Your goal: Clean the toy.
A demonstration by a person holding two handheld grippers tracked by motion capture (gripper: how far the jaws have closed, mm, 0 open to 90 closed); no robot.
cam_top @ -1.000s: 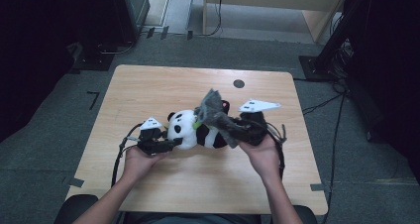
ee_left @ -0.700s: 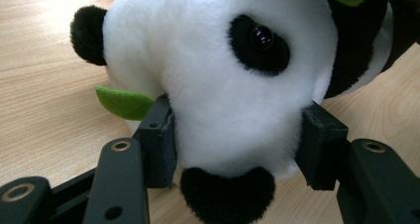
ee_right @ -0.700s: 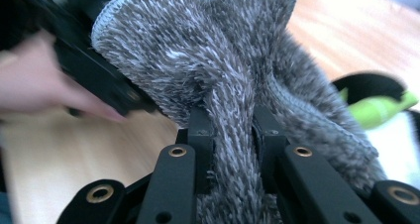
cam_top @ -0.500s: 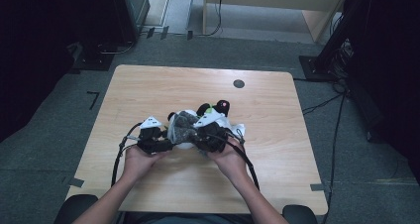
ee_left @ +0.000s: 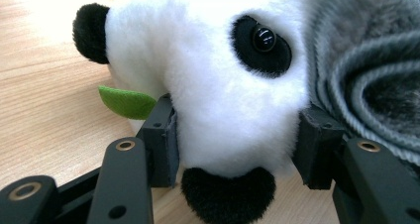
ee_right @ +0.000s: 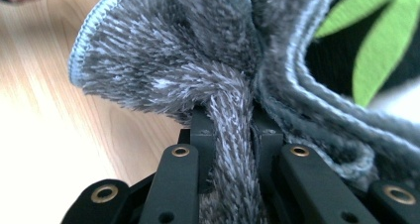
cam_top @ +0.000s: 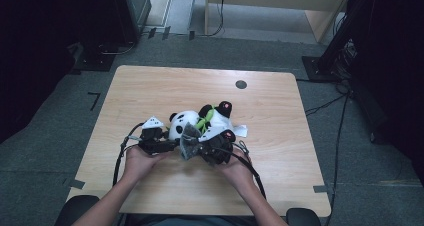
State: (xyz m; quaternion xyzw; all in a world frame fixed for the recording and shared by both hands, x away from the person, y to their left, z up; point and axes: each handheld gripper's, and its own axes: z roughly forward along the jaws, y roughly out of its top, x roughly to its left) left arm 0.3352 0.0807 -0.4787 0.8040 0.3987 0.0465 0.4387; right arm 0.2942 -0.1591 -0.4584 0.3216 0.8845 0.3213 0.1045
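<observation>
Left gripper view: jaws half-open, clamping plush panda (ee_left: 218, 85) head. Right gripper (ee_right: 230, 130) jaws near-shut, pinching grey cloth (ee_right: 198, 55) fold beside panda. Risk: slippery pile sliding free; panda head squeezing out.

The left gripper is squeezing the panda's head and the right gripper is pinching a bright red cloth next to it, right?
Nearly. The left gripper does squeeze the panda by its head, but the cloth pinched in the right gripper is fuzzy grey, not bright red. The right gripper view shows it gathered between the jaws, beside the panda.
</observation>
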